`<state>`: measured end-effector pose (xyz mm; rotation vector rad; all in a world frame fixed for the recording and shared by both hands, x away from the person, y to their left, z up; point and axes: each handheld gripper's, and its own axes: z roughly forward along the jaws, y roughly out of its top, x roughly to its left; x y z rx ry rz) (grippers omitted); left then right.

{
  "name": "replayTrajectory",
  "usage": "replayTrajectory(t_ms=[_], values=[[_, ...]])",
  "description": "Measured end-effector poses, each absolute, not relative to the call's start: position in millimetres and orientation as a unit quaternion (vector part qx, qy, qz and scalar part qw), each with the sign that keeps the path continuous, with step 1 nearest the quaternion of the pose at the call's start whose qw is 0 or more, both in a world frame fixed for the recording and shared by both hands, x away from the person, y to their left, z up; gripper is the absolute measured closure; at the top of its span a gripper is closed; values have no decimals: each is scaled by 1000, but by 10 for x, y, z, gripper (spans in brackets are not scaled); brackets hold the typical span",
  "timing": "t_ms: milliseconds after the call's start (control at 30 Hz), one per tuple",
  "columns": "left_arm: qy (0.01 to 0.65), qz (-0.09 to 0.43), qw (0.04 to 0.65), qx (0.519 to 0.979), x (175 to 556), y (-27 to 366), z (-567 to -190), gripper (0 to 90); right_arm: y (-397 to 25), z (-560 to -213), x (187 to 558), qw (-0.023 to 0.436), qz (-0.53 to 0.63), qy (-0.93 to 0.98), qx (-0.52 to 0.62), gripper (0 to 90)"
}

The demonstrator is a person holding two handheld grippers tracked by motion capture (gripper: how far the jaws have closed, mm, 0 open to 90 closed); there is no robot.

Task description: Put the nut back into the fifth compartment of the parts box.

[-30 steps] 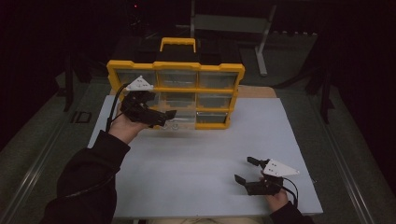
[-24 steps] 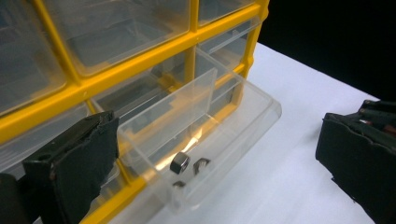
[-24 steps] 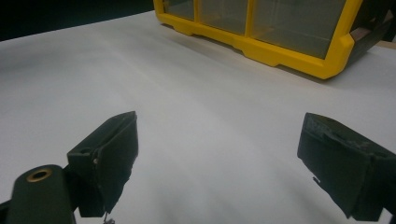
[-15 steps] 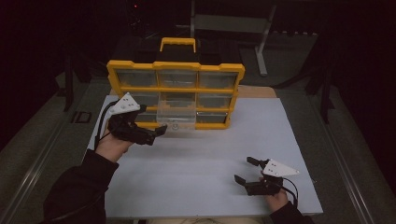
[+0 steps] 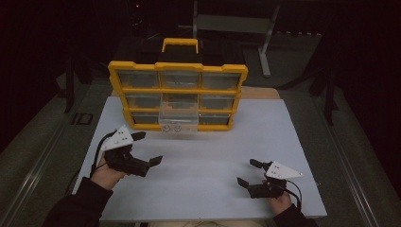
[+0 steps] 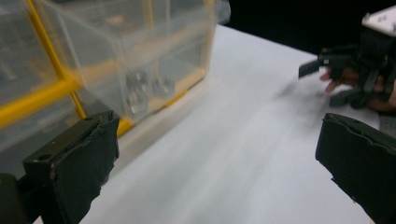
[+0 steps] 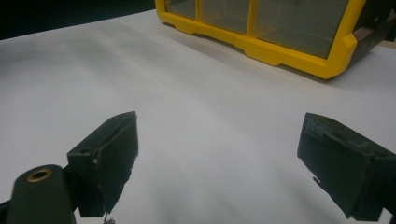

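A yellow plastic organiser cabinet with clear drawers (image 5: 177, 94) is stood upright at the far side of a white table top (image 5: 203, 165). One clear plastic drawer (image 5: 178, 120) in the bottom row's middle is pulled forward, its front resting on the table. The left gripper (image 5: 146, 149), held in a hand at the near left, is spread wide with nothing between its jaws. The right gripper (image 5: 248, 172), at the near right, is likewise wide open and empty. In the left gripper view, small metal parts (image 6: 147, 91), blurred, are seen inside the drawer (image 6: 126, 56); the right gripper (image 6: 322, 81) appears beyond. In the right gripper view, the cabinet's lower yellow corner (image 7: 280, 28) is seen.
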<state>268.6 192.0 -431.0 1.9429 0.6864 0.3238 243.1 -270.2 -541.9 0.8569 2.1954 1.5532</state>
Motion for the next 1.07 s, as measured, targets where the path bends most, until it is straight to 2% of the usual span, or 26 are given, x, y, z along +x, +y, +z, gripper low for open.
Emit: replayTrajectory(t_ms=[500,1067], values=[[314,127,499,798,2441,2160,-4887,0,-2698,-5424,2435,160,542,768,300,125],[334,116,479,803,2369,2262,-5268,0,-2707,-5422,2439,159,543,768,301,125]])
